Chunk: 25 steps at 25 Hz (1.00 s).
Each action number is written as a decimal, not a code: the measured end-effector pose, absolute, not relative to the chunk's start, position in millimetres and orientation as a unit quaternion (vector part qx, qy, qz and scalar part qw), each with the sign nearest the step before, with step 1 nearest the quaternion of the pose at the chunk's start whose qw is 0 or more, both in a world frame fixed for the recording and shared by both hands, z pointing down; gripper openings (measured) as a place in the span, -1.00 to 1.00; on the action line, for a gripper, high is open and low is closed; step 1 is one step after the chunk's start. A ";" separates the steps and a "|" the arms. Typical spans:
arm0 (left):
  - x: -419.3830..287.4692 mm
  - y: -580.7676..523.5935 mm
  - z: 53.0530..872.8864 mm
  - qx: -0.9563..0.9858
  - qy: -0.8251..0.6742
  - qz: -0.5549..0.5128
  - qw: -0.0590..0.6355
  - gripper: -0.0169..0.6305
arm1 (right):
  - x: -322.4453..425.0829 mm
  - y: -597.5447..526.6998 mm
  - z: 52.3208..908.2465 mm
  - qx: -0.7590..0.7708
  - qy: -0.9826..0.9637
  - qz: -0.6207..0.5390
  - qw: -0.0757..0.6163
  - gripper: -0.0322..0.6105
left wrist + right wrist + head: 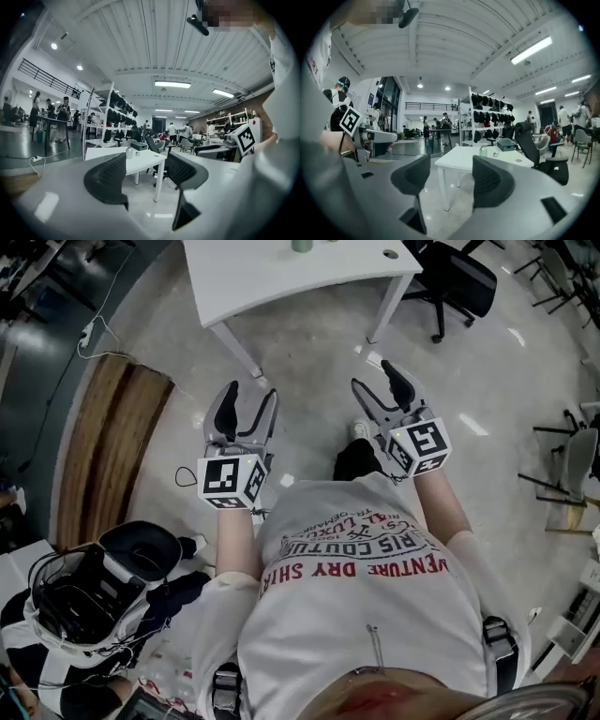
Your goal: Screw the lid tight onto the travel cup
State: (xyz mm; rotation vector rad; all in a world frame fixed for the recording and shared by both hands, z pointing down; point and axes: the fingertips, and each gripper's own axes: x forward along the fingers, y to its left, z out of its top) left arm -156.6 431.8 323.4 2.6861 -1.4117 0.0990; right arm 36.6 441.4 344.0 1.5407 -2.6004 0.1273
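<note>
Greenish cup (301, 245) on table (272, 282), well beyond fingers (225, 411)

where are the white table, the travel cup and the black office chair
white table (281, 277): head view, bare part of its top
travel cup (129, 153): left gripper view, middle of its side
office chair (464, 282): head view, its black seat

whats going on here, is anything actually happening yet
A person stands holding a gripper in each hand, out in front of the body. The left gripper and the right gripper are both open and empty. Both point toward a white table ahead, well apart from them, where the cup stands with a small object beside it, possibly the lid. Nothing is picked up, so the screwing has not started.
</note>
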 end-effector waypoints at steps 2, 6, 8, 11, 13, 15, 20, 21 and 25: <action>-137.9 396.9 322.2 0.875 -0.480 0.040 0.048 -0.04 | 55.4 397.9 343.2 0.491 -0.868 0.050 0.061 -0.08; -91.8 326.0 320.1 0.856 -0.513 0.021 0.061 -0.04 | 95.8 317.7 343.0 0.449 -0.888 0.046 0.087 -0.08; -67.2 293.5 318.9 0.849 -0.525 0.010 0.068 -0.04 | 115.6 283.2 339.3 0.432 -0.896 0.040 0.097 -0.08; -31.1 256.5 314.8 0.845 -0.530 0.001 0.069 -0.04 | 142.0 240.1 334.4 0.412 -0.904 0.032 0.109 -0.08; -13.4 237.2 312.3 0.844 -0.533 0.006 0.064 -0.04 | 155.3 216.8 334.9 0.403 -0.907 0.036 0.113 -0.08; -2.9 220.8 311.6 0.841 -0.538 0.013 0.059 -0.04 | 165.2 198.6 337.8 0.397 -0.910 0.042 0.116 -0.08; -2.3 188.0 322.0 0.826 -0.558 0.015 0.078 -0.04 | 177.4 160.9 354.9 0.389 -0.910 0.062 0.126 -0.08; -3.2 180.4 325.0 0.824 -0.560 0.014 0.083 -0.04 | 178.3 153.0 358.1 0.388 -0.911 0.067 0.126 -0.08; -2.3 147.6 342.7 0.820 -0.564 0.024 0.098 -0.04 | 181.2 123.2 373.3 0.387 -0.909 0.079 0.135 -0.08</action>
